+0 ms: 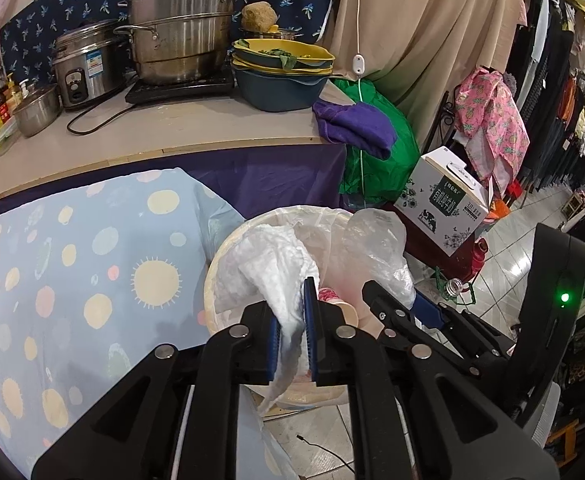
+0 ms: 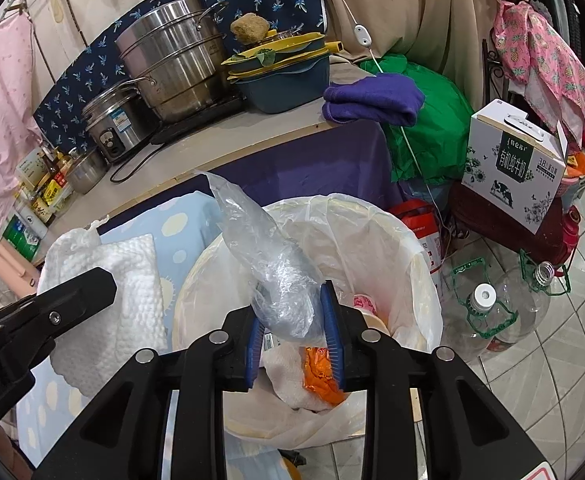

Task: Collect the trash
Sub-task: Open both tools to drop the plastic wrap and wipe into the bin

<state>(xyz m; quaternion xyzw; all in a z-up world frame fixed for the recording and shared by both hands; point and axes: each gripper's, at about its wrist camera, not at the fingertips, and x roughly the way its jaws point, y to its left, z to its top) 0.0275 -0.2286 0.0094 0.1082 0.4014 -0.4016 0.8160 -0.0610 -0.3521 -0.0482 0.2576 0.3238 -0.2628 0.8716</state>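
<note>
Nearest, left gripper (image 1: 293,338) clamped on a white paper towel (image 1: 268,264), right gripper (image 2: 295,334) pinching a crumpled clear plastic bag (image 2: 268,256), both over the lined trash bin (image 2: 420,276); beyond, steamer pot (image 1: 180,20) on countertop (image 1: 196,128).

Left hand-held gripper (image 1: 292,344): black plastic linkage arms, round silver rivets, ribbed blue finger pads (image 1: 310,332). Right hand-held gripper (image 2: 295,340): same build; housing shows a lit green LED (image 1: 564,297).
</note>
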